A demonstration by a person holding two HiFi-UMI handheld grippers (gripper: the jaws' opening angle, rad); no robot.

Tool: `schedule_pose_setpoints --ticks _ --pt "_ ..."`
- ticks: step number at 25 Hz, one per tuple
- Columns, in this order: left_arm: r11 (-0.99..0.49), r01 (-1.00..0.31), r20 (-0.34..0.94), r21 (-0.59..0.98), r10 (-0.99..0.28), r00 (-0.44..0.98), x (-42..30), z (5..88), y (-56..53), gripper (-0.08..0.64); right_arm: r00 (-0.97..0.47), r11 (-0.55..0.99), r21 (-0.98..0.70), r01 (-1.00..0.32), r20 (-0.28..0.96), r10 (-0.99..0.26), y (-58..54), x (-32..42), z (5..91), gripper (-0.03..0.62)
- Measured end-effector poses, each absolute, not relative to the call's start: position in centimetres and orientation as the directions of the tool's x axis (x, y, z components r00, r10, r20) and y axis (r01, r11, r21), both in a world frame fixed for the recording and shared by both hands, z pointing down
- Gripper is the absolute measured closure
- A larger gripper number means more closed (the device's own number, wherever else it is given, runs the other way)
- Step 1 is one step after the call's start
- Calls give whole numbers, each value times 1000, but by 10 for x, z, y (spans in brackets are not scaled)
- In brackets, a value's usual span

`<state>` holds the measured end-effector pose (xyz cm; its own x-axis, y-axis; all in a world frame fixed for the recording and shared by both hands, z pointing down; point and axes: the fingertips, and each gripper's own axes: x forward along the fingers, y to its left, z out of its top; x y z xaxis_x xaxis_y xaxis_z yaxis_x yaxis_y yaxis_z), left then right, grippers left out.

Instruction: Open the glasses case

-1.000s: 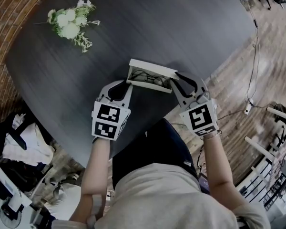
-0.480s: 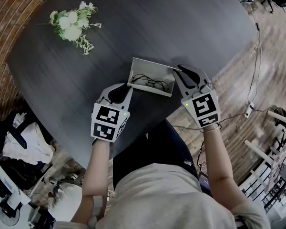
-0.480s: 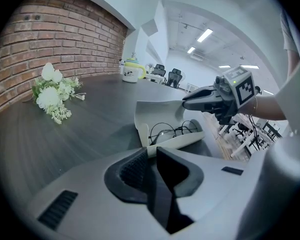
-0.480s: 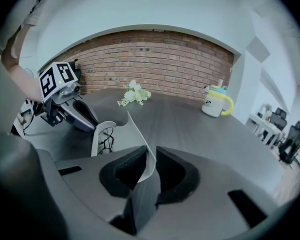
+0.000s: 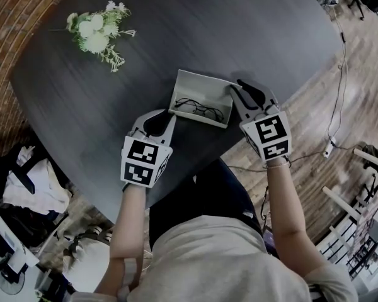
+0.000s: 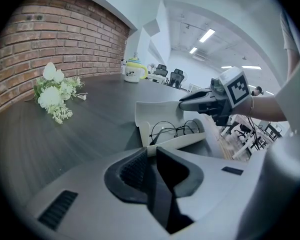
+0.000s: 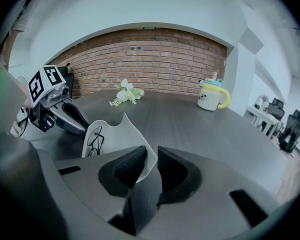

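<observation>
Glasses case [image 5: 195, 117] stands open at the 6 o'clock edge of the worktop [image 5: 239, 36], nearest the person, its lid [image 5: 198, 83] swung back toward 12 o'clock. The left tool [image 6: 151, 153], jaws narrow, pinches the case's near wall at 7 o'clock. The right tool [image 7: 151, 154] nips the lid's 3 o'clock end, its jaws having just eased wider with the flap between them. Inside lies one pair of wire-rimmed glasses [image 5: 198, 110]. The opening looks all but done; the next move likely calls for gently releasing the lid while the base is steadied.
</observation>
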<state>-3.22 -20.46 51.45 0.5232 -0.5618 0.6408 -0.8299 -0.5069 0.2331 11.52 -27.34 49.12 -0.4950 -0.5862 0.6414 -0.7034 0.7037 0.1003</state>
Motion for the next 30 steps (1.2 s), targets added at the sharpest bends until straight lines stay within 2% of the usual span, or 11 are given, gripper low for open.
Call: schedule_pose_setpoints --ticks 7,15,30 --pt "-520 -823 634 230 -561 532 -33 514 -205 486 -501 689 69 -722 634 -589 -272 117 491 503" --pt "-506 -836 640 212 -575 510 -35 512 -202 486 -494 678 86 -730 620 -609 -265 118 487 471" --pt "-513 -827 546 230 -635 546 -34 470 -197 486 -514 672 106 -733 561 -648 -243 109 452 460"
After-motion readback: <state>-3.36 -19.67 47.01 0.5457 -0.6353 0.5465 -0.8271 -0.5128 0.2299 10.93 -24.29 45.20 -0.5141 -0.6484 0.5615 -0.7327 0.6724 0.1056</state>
